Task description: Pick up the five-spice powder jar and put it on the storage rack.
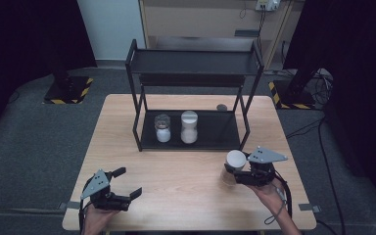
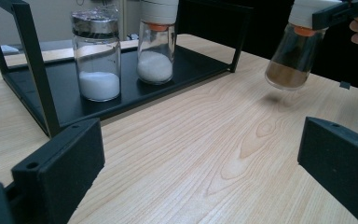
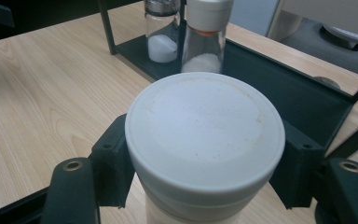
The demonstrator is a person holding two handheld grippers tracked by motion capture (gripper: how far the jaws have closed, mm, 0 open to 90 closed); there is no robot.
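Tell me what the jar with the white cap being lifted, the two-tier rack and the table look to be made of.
The clear jar of brown powder looks like glass: see-through and glossy. Its white round cap seems matte plastic, slightly scuffed. The black two-tier rack looks like painted metal, with thin square bars and flat shelves. The pale table shows wood grain, though it could be veneer or laminate.

I see my left gripper [image 1: 122, 182] at the near-left corner of the light wooden table [image 1: 186, 196], jaws spread wide. My right gripper [image 1: 232, 169] hangs above the table's near-right part, jaws clamped on a white-capped glass spice jar [image 1: 233, 164].
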